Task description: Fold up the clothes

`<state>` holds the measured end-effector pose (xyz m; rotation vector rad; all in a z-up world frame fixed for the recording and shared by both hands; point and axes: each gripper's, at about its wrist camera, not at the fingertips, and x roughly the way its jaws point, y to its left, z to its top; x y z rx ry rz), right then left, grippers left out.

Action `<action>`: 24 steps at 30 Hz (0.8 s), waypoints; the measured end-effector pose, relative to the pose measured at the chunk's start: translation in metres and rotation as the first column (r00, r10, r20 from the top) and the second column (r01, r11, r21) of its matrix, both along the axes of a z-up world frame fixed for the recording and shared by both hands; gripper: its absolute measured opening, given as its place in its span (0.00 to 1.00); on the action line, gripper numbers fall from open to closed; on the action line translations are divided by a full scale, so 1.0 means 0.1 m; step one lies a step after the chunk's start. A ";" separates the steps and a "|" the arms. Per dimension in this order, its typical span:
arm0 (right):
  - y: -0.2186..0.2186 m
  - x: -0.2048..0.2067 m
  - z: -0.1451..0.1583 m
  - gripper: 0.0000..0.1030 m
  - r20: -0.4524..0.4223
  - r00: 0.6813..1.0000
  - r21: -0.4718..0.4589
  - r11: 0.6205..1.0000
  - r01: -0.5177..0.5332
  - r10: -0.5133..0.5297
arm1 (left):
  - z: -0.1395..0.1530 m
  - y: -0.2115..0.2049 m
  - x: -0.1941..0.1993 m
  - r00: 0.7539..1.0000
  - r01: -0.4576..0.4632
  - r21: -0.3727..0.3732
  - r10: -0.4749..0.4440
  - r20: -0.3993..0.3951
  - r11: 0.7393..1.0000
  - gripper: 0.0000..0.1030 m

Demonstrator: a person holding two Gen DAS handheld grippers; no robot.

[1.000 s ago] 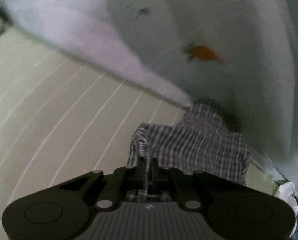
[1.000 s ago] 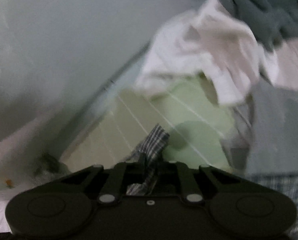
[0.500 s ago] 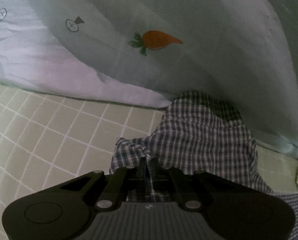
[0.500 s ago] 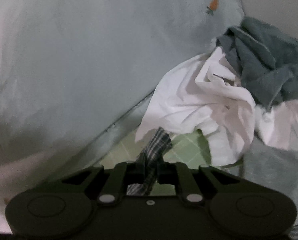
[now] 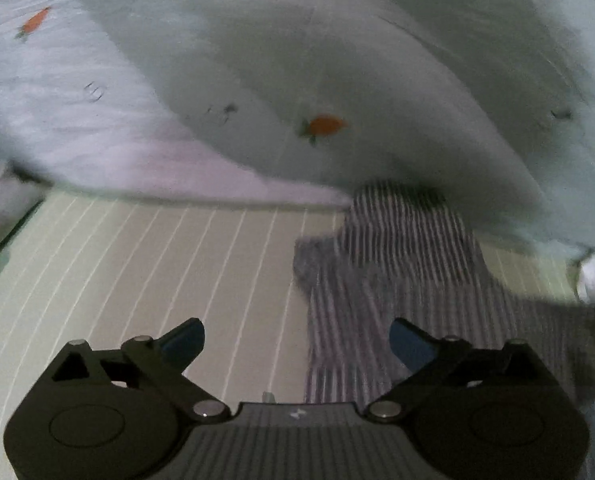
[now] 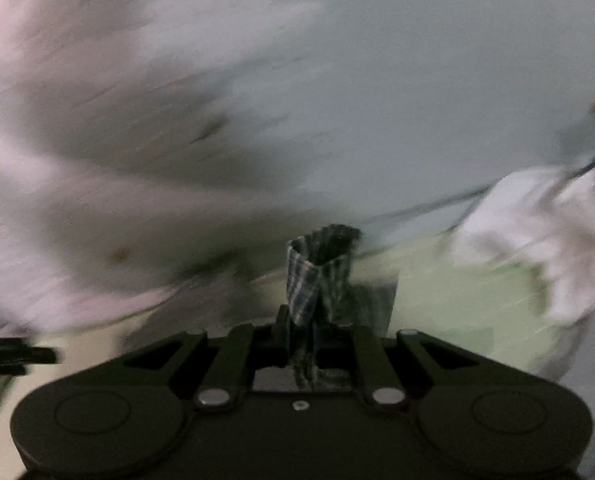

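Pale carrot-print quilt (image 5: pixel 337 80) heaped across the back of the green grid-lined bed sheet (image 5: pixel 157 264), checked garment (image 5: pixel 393 264) spread on that sheet with its far end tucked under the quilt, left claw (image 5: pixel 297 340) spread wide and empty, right claw (image 6: pixel 315 334) clamped on a checked fold.

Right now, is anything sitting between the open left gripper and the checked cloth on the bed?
Nothing visible is. The left gripper is open with the checked cloth lying straight ahead on the green grid sheet. The carrot-print quilt lies beyond the cloth. The right gripper is shut on the same cloth.
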<state>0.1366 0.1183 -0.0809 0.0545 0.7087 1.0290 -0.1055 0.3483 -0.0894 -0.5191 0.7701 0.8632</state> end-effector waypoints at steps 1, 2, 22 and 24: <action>-0.02 -0.16 -0.05 0.10 -0.045 0.998 -0.001 0.999 -0.041 0.041 | -0.01 -0.12 -0.10 1.000 0.000 -0.011 0.000 -0.008 1.000 0.97; -0.05 -0.31 -0.10 0.10 -0.092 0.992 -0.004 0.997 -0.082 0.082 | -0.02 -0.25 -0.21 1.000 -0.006 -0.027 0.006 -0.013 1.000 0.97; -1.21 -0.75 -0.73 1.00 0.127 0.963 -0.338 0.902 0.268 -0.238 | -0.28 -1.18 -0.22 0.984 0.165 -0.147 -0.172 -0.035 0.975 0.99; -1.32 -0.68 -0.91 1.00 0.153 0.952 -0.382 0.873 0.304 -0.265 | -0.32 -1.24 -0.08 0.975 0.204 -0.137 -0.213 -0.058 0.969 0.99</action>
